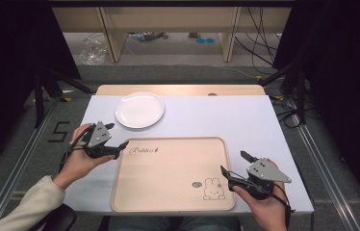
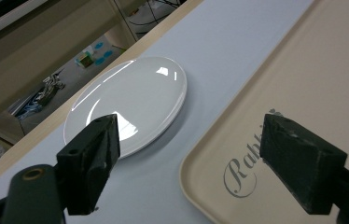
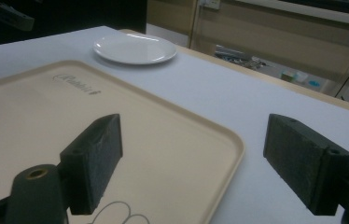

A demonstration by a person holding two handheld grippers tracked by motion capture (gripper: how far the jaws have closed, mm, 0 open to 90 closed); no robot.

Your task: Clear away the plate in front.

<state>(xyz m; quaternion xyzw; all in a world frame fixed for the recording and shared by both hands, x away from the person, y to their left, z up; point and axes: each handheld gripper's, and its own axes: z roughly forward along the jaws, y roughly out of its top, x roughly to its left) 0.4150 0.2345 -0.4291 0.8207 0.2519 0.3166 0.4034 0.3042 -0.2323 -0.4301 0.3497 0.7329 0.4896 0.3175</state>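
A beige tray [image 1: 168, 173] with a rabbit drawing and a script word lies at the front middle of the white table [image 1: 216, 115]. Behind its left corner rests a white plate [image 1: 139, 109] with nothing on it. My left gripper [image 1: 118, 134] hovers at the tray's far left corner, open and holding nothing. In the left gripper view the plate [image 2: 130, 98] sits beyond the left jaw and the tray [image 2: 312, 70] beyond the right one, with the left gripper [image 2: 191, 133] spread wide. My right gripper [image 1: 233, 161] stands open over the tray's right rim. The right gripper [image 3: 193, 140] straddles that tray [image 3: 46, 107] edge, and the plate [image 3: 135, 48] lies far off.
A wooden strip [image 1: 178, 89] runs along the table's far edge. Beyond it are desk legs [image 1: 113, 38], cables and a plastic bag [image 1: 91, 50] on the floor. Bare table surface lies right of the plate and right of the tray.
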